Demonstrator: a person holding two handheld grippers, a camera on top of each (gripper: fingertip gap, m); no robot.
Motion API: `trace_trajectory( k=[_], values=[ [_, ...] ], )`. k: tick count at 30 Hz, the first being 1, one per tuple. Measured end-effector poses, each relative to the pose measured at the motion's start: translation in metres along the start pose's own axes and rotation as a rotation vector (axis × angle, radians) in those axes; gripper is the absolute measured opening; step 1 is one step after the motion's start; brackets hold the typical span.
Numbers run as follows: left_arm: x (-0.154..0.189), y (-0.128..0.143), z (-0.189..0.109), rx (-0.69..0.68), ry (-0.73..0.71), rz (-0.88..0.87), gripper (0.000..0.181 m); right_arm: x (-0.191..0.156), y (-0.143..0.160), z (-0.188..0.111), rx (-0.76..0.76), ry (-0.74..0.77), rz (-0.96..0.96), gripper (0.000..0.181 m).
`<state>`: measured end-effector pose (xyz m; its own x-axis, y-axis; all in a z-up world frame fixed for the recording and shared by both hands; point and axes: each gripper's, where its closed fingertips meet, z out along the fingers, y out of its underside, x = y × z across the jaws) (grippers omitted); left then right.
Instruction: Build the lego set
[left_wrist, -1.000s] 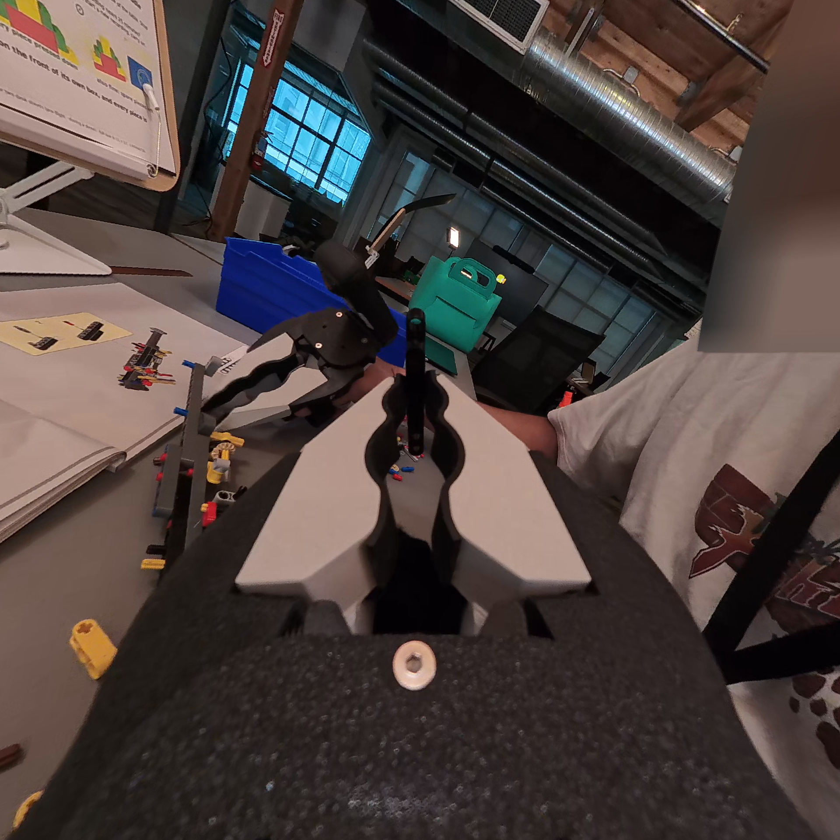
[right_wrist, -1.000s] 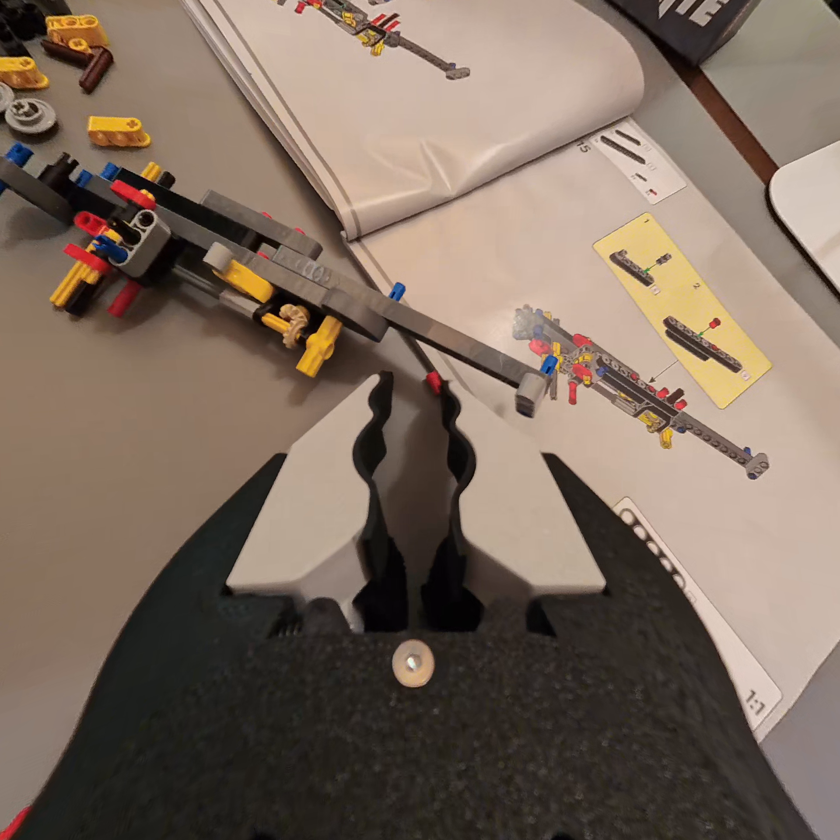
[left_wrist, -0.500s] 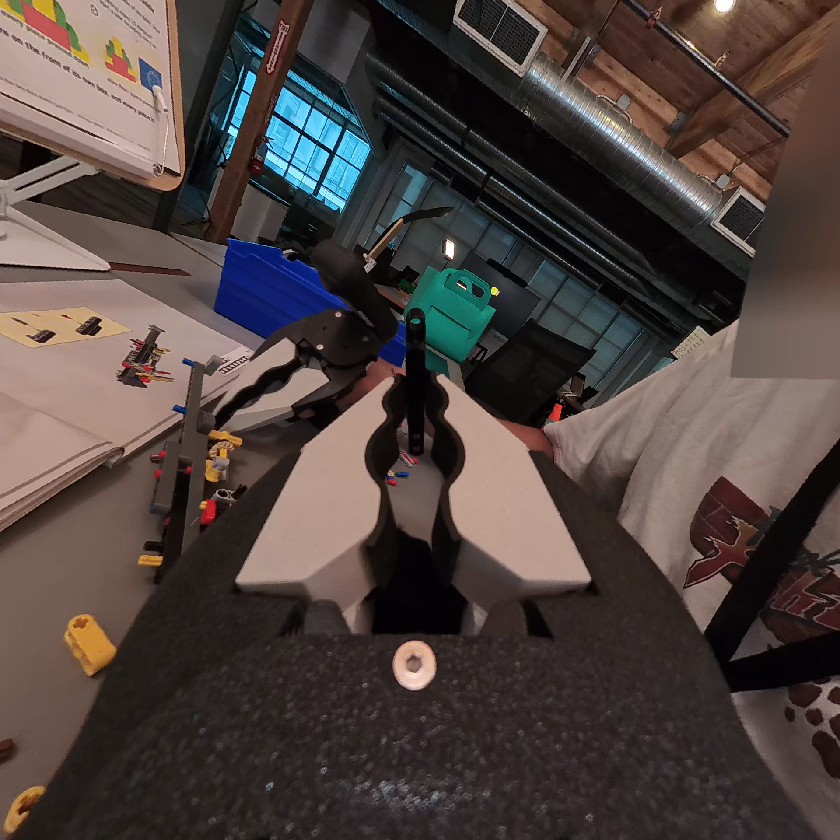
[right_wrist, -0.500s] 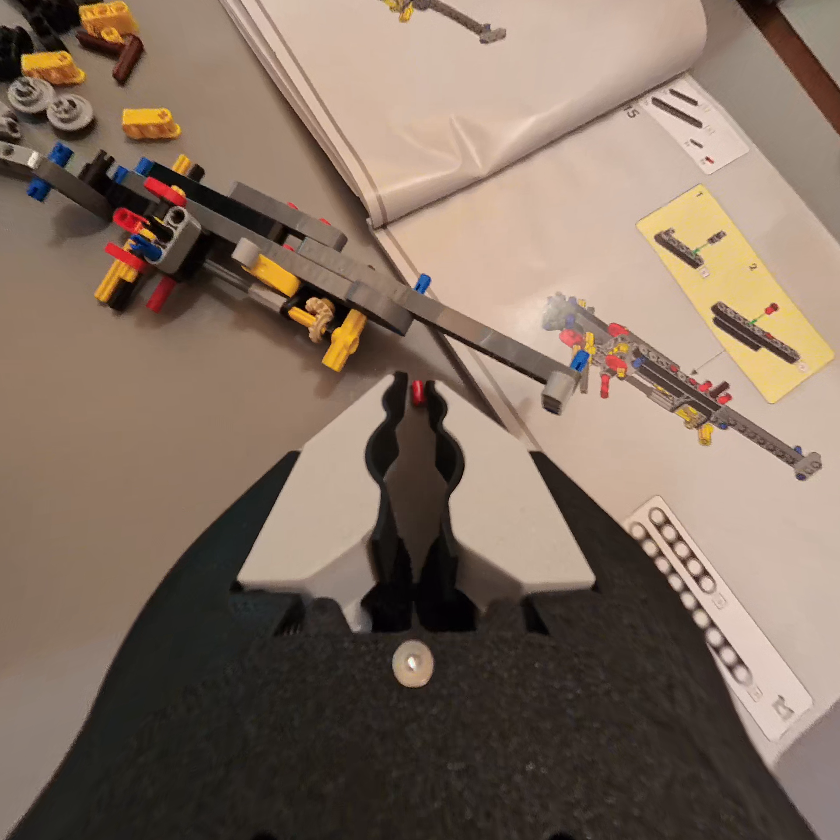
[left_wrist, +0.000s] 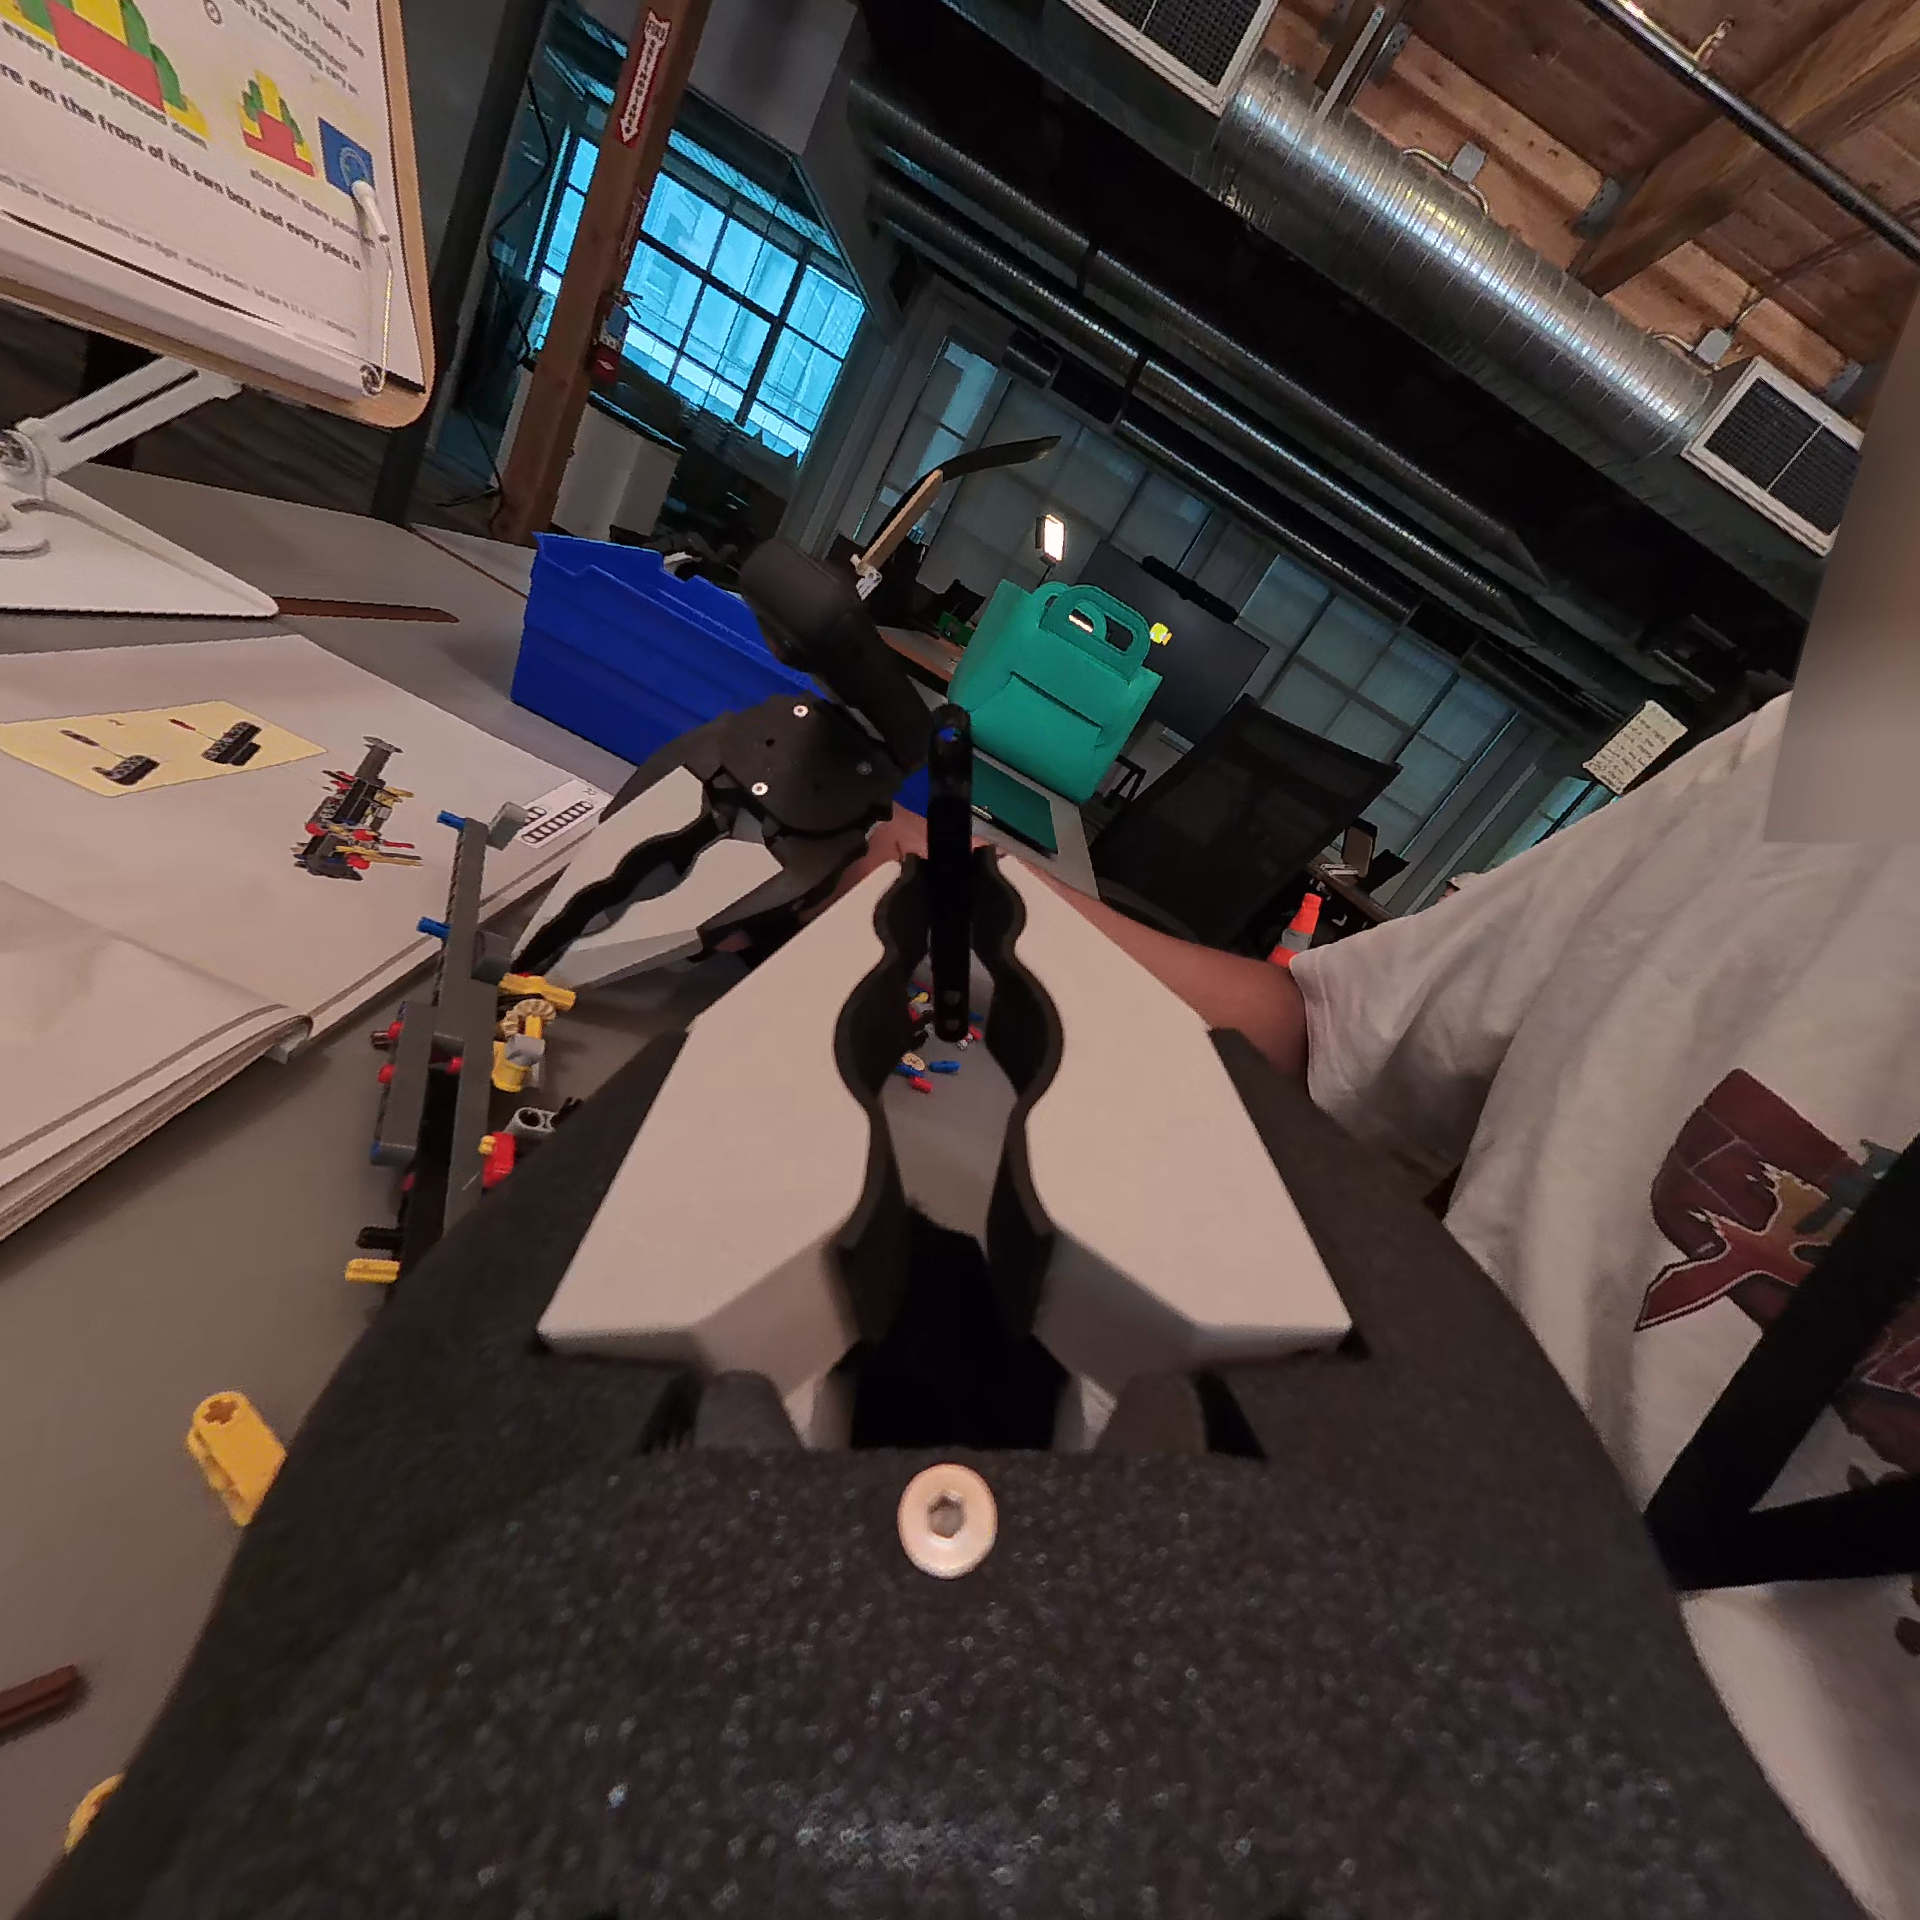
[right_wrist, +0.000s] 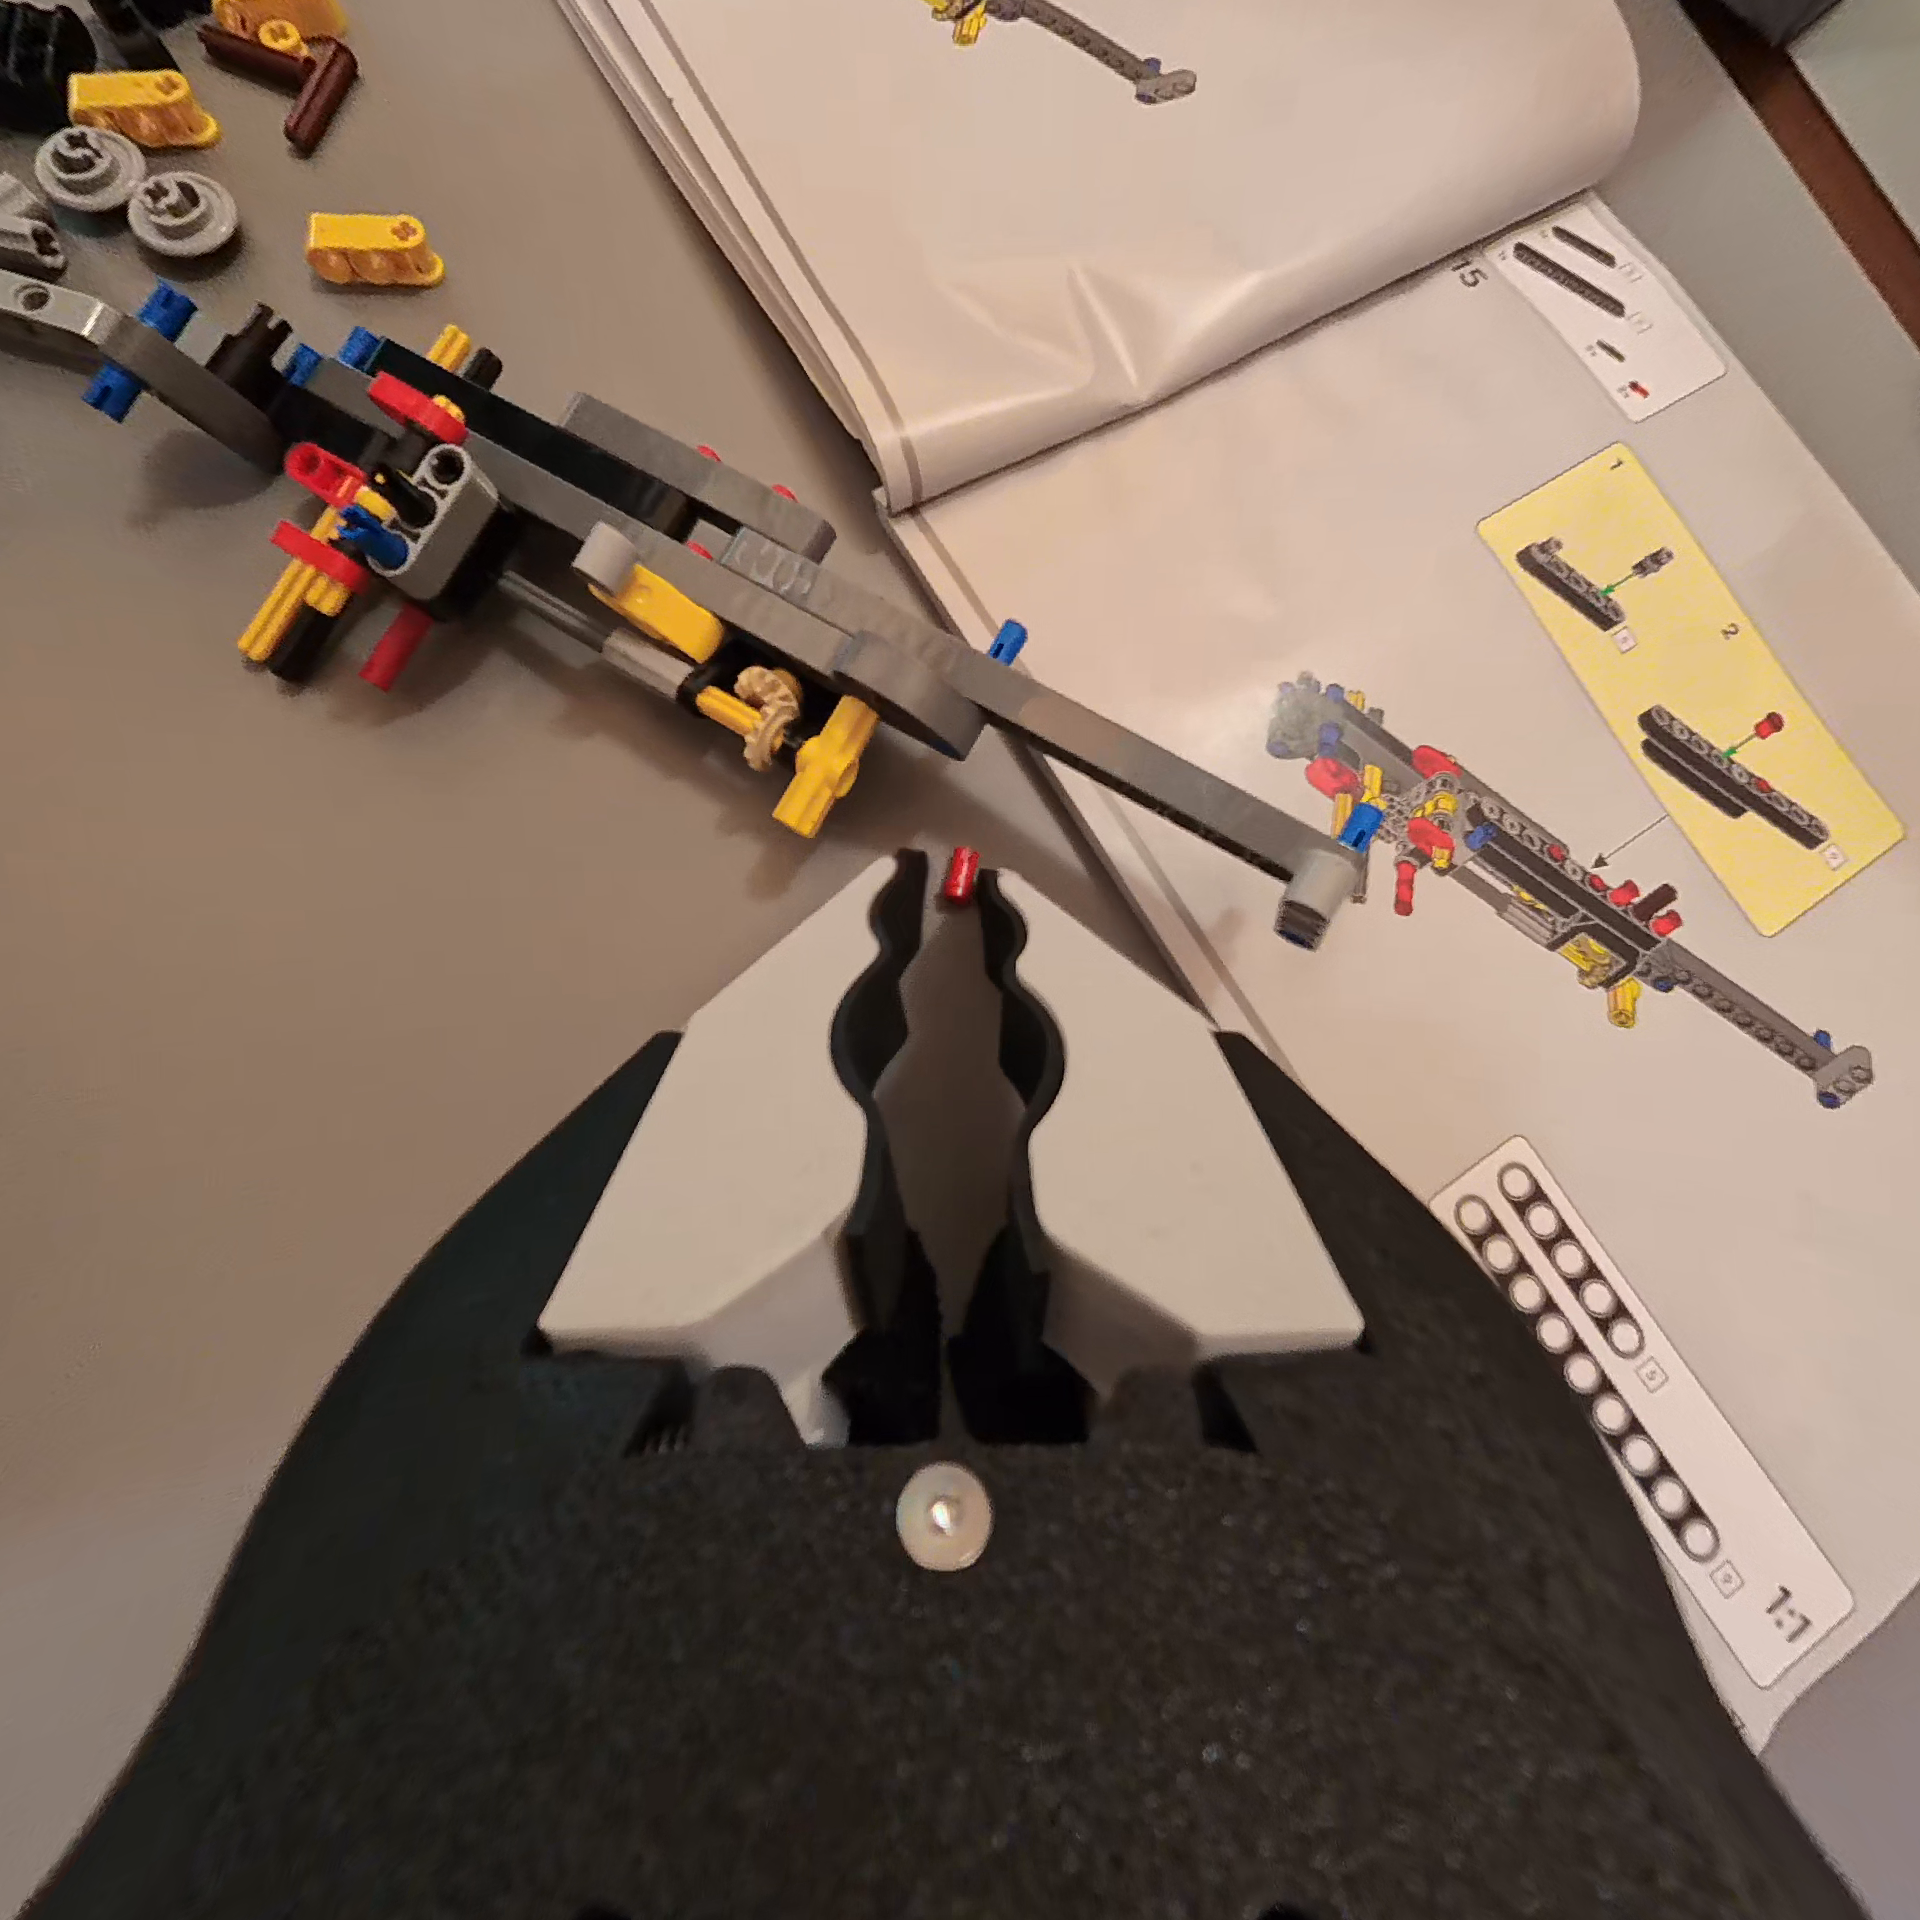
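Observation:
My left gripper (left_wrist: 948, 883) is shut on a black beam (left_wrist: 948, 831) and holds it upright above the table. My right gripper (right_wrist: 948, 873) is shut on a small red pin (right_wrist: 958, 871) at its fingertips, just above the grey table. It also shows in the left wrist view (left_wrist: 665, 914), fingers angled down at the table. The long grey, black and yellow assembly (right_wrist: 727, 623) lies just beyond the pin, its thin end resting on the open instruction booklet (right_wrist: 1247, 520). The assembly also shows in the left wrist view (left_wrist: 457, 1039).
Loose yellow (right_wrist: 374, 249), grey round (right_wrist: 182, 213) and brown (right_wrist: 322, 94) pieces lie at the far left. A yellow connector (left_wrist: 234, 1449) lies near my left gripper. A blue bin (left_wrist: 644, 655), a green bag (left_wrist: 1049, 696) and a clipboard on a stand (left_wrist: 208, 156) are behind. A person's shirt (left_wrist: 1558, 1039) is at the right. Spacing between my two grippers at the tips: around 20 cm. The yellow connector (left_wrist: 234, 1449) is about equally far from each gripper, around 15 cm.
My right gripper's jaws have closed from open onto the red pin, and it has shifted a little over the table. My left gripper has tilted slightly, still holding the black beam.

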<state>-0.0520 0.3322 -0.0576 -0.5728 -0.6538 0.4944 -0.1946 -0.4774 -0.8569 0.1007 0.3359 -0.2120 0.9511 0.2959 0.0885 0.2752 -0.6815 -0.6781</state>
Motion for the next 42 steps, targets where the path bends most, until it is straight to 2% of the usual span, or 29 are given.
trace_trajectory(
  k=[14, 18, 19, 21, 23, 25, 28, 31, 33, 35, 37, 39, 42],
  values=[
    [0.001, 0.0, 0.0, 0.001, 0.001, 0.014, 0.006, 0.002, 0.001, 0.0, 0.015, 0.02, -0.02, 0.004],
    [0.005, 0.0, -0.001, -0.005, 0.062, -0.025, 0.006, -0.003, 0.0, -0.001, -0.022, 0.017, -0.068, 0.003],
    [0.001, 0.001, -0.002, -0.008, 0.06, -0.06, 0.006, -0.013, -0.011, -0.007, 0.027, -0.025, -0.066, 0.002],
    [-0.003, 0.002, -0.005, -0.013, 0.073, -0.112, 0.006, -0.044, -0.055, -0.033, 0.224, -0.131, -0.085, 0.001],
    [-0.006, 0.003, -0.006, -0.031, 0.06, -0.083, 0.006, -0.076, -0.088, -0.059, 0.349, -0.236, -0.109, 0.001],
    [-0.009, 0.012, -0.005, -0.092, 0.028, -0.034, 0.006, -0.097, -0.105, -0.072, 0.428, -0.3, -0.12, 0.001],
    [-0.021, 0.031, -0.004, -0.219, -0.061, 0.05, 0.006, -0.101, -0.085, -0.058, 0.338, -0.291, -0.146, 0.002],
    [-0.028, 0.046, -0.003, -0.307, -0.117, 0.093, 0.006, -0.122, -0.048, -0.044, 0.201, -0.388, -0.158, 0.002],
    [-0.029, 0.062, -0.001, -0.397, -0.129, 0.134, 0.006, -0.13, -0.02, -0.034, 0.089, -0.376, -0.229, 0.002],
    [-0.028, 0.081, 0.003, -0.5, -0.141, 0.206, 0.006, -0.137, -0.023, -0.036, 0.131, -0.377, -0.256, 0.002],
    [-0.028, 0.096, 0.007, -0.578, -0.162, 0.311, 0.006, -0.141, -0.041, -0.047, 0.218, -0.392, -0.244, 0.002],
    [-0.026, 0.097, 0.011, -0.581, -0.162, 0.346, 0.006, -0.14, -0.058, -0.056, 0.285, -0.374, -0.246, 0.002],
    [-0.025, 0.094, 0.011, -0.561, -0.156, 0.309, 0.006, -0.142, -0.068, -0.061, 0.326, -0.388, -0.222, 0.002]
  ],
)
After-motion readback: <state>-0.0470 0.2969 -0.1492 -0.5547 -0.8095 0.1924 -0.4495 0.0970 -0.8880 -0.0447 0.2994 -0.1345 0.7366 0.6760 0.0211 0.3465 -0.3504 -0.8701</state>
